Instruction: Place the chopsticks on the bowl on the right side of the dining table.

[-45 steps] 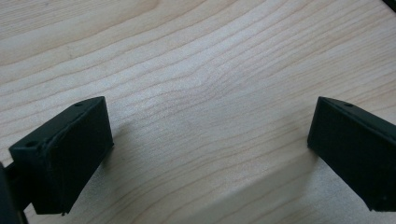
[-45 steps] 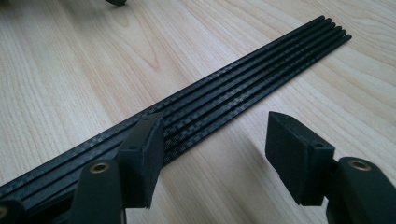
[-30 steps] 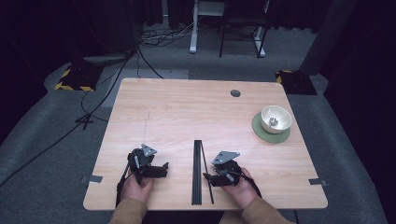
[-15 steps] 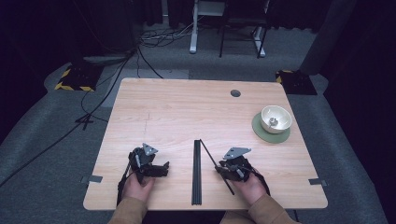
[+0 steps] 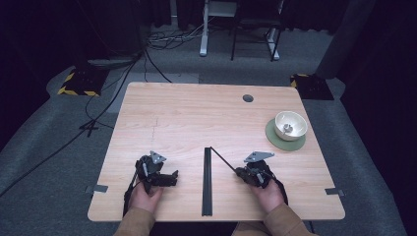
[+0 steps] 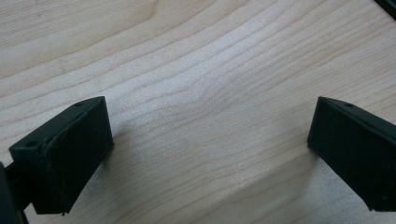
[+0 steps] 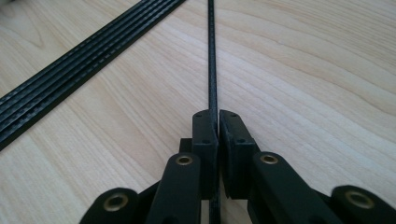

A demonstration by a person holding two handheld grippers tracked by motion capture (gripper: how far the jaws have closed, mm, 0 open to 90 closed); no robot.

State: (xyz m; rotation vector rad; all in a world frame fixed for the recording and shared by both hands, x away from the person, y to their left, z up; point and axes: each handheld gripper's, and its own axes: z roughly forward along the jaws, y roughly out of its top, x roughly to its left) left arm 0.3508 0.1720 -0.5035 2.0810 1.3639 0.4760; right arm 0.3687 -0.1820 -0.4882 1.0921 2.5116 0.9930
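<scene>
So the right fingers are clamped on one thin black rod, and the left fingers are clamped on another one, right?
Not quite. The right gripper is clamped on a thin black rod, but the left gripper stands open over bare table with nothing between its fingers, as the left gripper view shows.

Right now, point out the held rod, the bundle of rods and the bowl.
held rod (image 7: 211,56), right gripper view, on its shaft ahead of the jaws.
bundle of rods (image 5: 207,187), high view, on its middle.
bowl (image 5: 297,121), high view, on its inner wall.
</scene>
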